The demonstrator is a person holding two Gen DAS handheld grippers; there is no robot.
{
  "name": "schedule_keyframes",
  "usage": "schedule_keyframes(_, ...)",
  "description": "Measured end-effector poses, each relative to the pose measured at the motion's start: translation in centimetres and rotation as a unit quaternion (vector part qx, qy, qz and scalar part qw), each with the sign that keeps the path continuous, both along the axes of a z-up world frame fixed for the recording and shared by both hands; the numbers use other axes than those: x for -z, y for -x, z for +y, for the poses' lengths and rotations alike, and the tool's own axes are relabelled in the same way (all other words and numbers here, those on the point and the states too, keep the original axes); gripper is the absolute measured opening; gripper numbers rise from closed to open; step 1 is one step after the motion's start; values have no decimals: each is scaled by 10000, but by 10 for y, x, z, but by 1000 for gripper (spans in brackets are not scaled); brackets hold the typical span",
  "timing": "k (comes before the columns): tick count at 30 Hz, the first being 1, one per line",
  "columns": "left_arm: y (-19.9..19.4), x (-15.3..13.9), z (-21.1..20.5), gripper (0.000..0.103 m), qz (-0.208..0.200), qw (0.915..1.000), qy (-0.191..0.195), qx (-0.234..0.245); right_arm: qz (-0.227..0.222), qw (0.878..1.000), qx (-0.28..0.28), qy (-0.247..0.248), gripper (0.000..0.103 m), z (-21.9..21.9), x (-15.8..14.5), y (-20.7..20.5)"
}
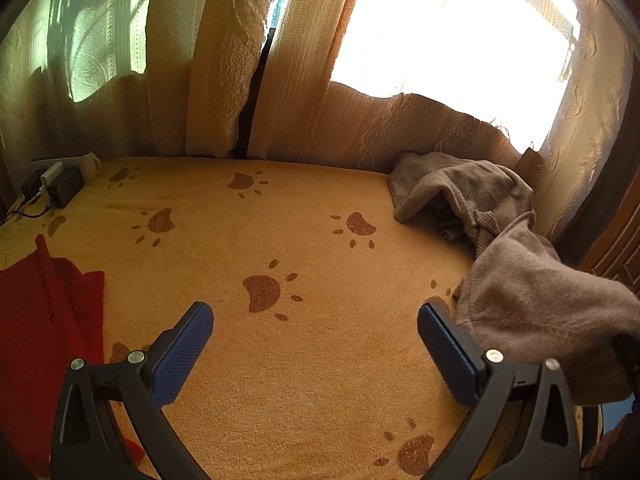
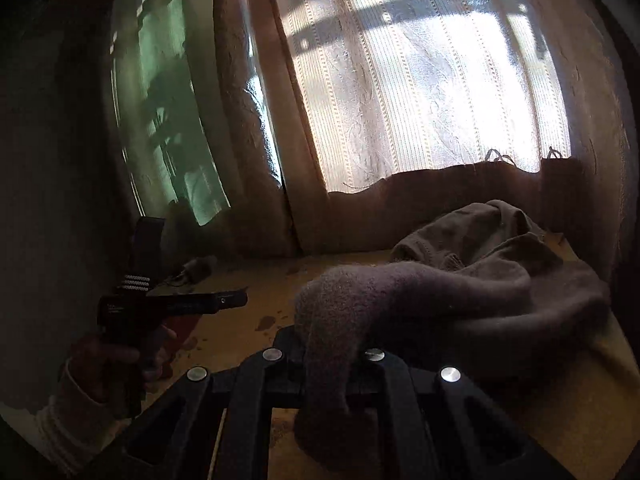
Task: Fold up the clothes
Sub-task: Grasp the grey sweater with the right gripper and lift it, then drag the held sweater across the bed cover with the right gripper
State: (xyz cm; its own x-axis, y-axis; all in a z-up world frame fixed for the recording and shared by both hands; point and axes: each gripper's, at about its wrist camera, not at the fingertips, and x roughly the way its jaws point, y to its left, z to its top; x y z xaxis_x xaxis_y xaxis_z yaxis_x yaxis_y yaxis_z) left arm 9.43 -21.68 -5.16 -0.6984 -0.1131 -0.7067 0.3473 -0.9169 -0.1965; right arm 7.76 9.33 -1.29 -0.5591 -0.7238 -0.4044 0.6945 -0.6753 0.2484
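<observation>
The right gripper (image 2: 326, 354) is pinching the unfolded brown garment (image 2: 460, 292); left gripper (image 1: 316, 340) is hovering spread beside it; folding seemingly barely starting.

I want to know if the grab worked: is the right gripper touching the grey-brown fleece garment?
Touching. In the right wrist view the right gripper has its jaws shut on a fold of the grey-brown fleece garment, which drapes over them.
</observation>
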Motion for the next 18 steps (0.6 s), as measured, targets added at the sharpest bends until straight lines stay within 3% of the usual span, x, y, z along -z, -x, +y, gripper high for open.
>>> schedule_keyframes(6,-18,43,-16,103,-416,9985,-361,-44,-953,9947,-145,-347,14,-18,62,-6)
schedule_keyframes(9,-21,60,-19,103,-546,9966,-615,65,-1027,9931,-53,-558,28,-18,74,-12)
schedule_keyframes(10,-21,64,-21,103,-512,9952,-819,162,-991,9932,-15,-616,54,-18,76,-15)
schedule_keyframes(11,-21,68,-25,103,-439,9916,-1184,288,-927,9935,49,-657,86,-18,76,-18)
schedule_keyframes(12,-22,73,-29,103,-353,9854,-1610,417,-851,9939,110,-695,92,-19,76,-21)
schedule_keyframes(14,-25,81,-40,103,-100,9679,-2457,526,-639,9951,127,-742,93,-20,72,-29)
schedule_keyframes(18,-33,89,-58,103,430,9322,-3531,663,-392,9970,130,-654,93,-26,61,-39)
